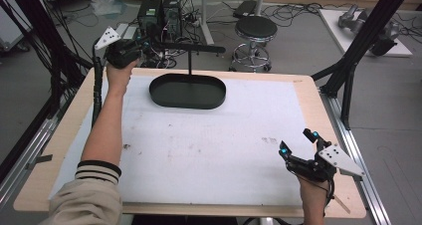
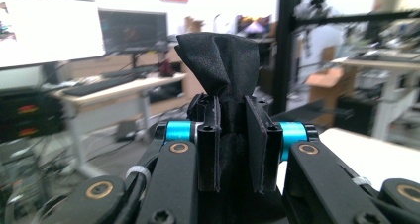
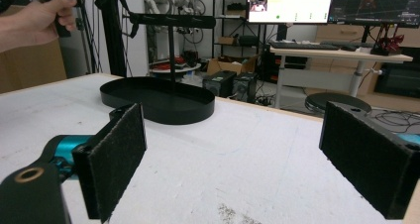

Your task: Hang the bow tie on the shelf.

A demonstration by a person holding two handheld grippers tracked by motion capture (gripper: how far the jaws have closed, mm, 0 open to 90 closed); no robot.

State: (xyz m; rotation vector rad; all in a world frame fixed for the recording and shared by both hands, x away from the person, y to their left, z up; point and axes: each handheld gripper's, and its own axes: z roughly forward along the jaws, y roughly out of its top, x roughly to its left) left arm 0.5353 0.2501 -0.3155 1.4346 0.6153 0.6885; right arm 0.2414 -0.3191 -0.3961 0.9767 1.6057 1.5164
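My left gripper (image 2: pixel 232 105) is shut on a piece of black cloth (image 2: pixel 218 60) that bunches up above the jaws. In the high view that left gripper (image 1: pixel 130 50) is held in the air over the table's far left corner, close to the left end of a black horizontal bar (image 1: pixel 191 47). The bar stands on a thin post rising from a black oval tray (image 1: pixel 188 91) at the back middle. My right gripper (image 1: pixel 297 142) hovers open near the front right edge. The right gripper (image 3: pixel 233 154) has nothing between its pads, and the tray (image 3: pixel 158 102) lies ahead of it.
A white mat (image 1: pixel 199 145) covers most of the wooden table. Behind the table stand a round stool (image 1: pixel 255 28) and computer towers (image 1: pixel 159 11). Black frame struts (image 1: pixel 368 31) rise at the right. The person's left hand (image 3: pixel 34 21) is in the right gripper view's top left.
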